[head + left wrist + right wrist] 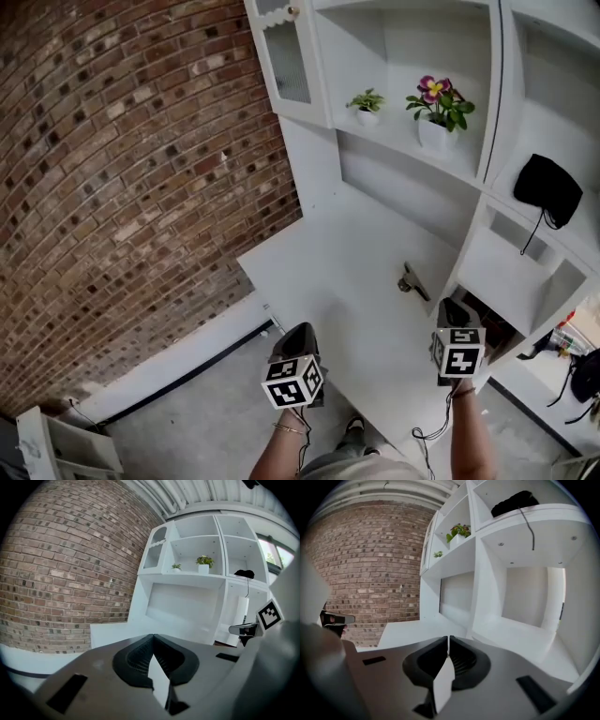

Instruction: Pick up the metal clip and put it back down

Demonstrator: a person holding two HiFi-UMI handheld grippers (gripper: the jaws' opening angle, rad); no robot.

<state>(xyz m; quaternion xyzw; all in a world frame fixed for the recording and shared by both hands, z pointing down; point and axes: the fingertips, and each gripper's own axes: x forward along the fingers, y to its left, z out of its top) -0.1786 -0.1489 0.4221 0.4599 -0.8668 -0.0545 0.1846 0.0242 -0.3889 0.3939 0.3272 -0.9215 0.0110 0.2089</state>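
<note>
Head view: metal clip (412, 281) lies on the white worktop (328, 267), close to the shelf unit's (412, 178) lower wall. It sits just ahead of my right hand-held gripper (454, 309) and slightly to its left, not touching. My left hand-held gripper (298, 336) is well apart from it, over the worktop's near edge.

This view does not show how the jaws stand; the gripper views do. Left gripper view: left hand-held gripper (153, 637) clenched, pads meeting, nothing between. It also catches the right one's marker cube (269, 613) at the frame's right edge.

Right gripper view: right hand-held gripper (448, 639) clenched too, barely a slit at the tips, nothing held.

Only the head view shows the clip plainly. Small grey shape at the right gripper view's left edge — cannot tell what.
</note>
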